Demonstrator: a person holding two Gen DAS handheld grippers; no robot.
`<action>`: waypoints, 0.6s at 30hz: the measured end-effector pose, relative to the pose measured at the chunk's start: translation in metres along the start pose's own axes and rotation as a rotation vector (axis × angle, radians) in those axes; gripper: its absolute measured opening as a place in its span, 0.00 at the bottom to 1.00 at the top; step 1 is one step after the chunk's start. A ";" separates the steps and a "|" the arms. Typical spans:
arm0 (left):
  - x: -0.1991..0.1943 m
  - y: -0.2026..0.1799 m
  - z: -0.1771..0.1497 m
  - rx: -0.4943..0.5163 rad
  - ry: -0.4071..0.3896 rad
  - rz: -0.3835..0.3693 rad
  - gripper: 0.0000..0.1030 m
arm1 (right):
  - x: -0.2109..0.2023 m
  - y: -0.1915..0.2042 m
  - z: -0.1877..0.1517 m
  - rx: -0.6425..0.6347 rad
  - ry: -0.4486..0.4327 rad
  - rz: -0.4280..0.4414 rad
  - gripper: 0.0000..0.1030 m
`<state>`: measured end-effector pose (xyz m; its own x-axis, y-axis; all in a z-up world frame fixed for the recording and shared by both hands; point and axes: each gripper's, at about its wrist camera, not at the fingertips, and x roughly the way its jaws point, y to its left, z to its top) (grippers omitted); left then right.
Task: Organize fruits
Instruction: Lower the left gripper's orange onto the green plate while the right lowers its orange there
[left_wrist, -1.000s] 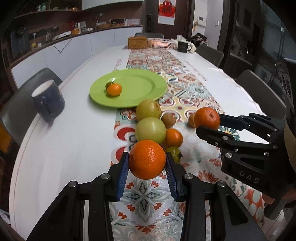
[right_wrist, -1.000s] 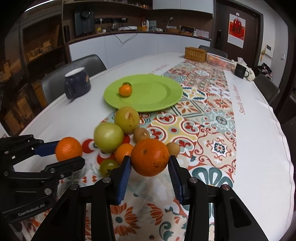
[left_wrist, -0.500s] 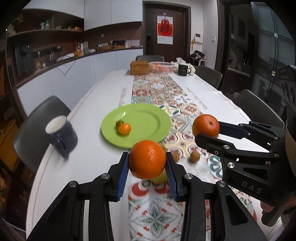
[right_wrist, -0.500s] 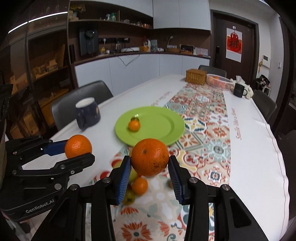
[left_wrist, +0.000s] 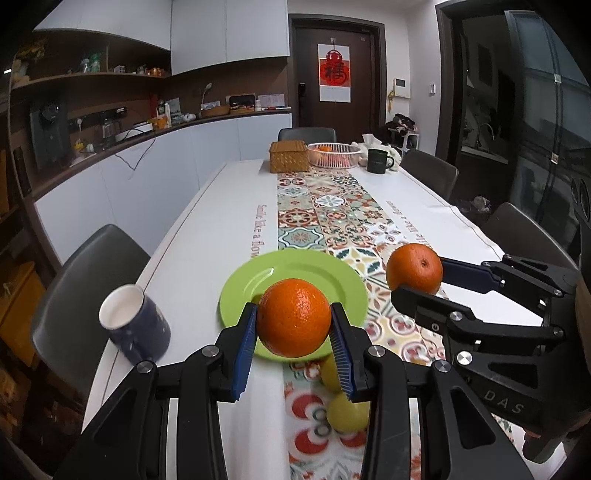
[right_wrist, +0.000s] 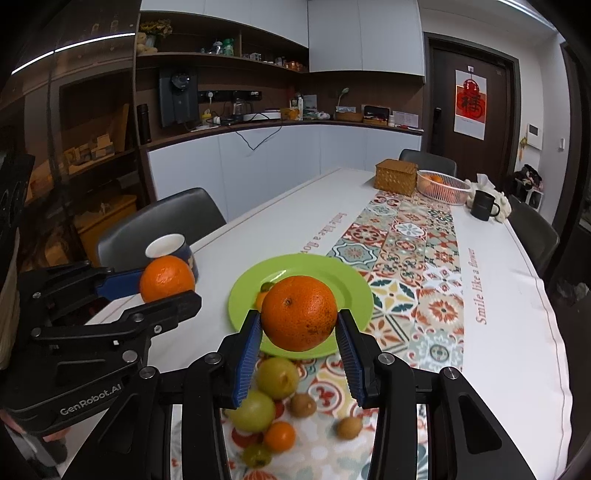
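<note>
The left tongs (left_wrist: 293, 328) pinch an orange (left_wrist: 293, 318) between their blue pads, held up in the air above the near edge of the green plate (left_wrist: 314, 271). The right tongs (right_wrist: 299, 332) pinch a second orange (right_wrist: 299, 313) the same way, also clear of the desk (right_wrist: 517, 332), just right of the left pair. On the plate lies a small tangerine (right_wrist: 260, 297) with a green fruit (right_wrist: 266, 286) touching it. Nearer, on the patterned runner (right_wrist: 406, 251), sit the loose fruits: two yellow-green apples (right_wrist: 277, 377), a small orange fruit (right_wrist: 279, 437), a green one (right_wrist: 257, 455) and two brown kiwis (right_wrist: 303, 405). A dark blue mug (left_wrist: 135, 328) stands left of the plate
</note>
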<state>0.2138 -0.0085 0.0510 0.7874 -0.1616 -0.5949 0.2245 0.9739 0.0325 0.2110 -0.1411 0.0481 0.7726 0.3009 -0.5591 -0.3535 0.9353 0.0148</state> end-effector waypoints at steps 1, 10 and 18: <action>0.006 0.002 0.004 -0.001 0.004 -0.006 0.37 | 0.005 -0.001 0.004 -0.001 0.003 -0.001 0.41; 0.052 0.017 0.027 -0.011 0.046 -0.026 0.37 | 0.044 -0.012 0.028 0.014 0.036 0.002 0.41; 0.102 0.035 0.036 -0.008 0.114 -0.047 0.37 | 0.094 -0.027 0.034 0.029 0.115 -0.002 0.41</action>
<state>0.3224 0.0030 0.0200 0.7059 -0.1884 -0.6828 0.2548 0.9670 -0.0034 0.3109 -0.1315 0.0230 0.7073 0.2774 -0.6502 -0.3351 0.9415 0.0371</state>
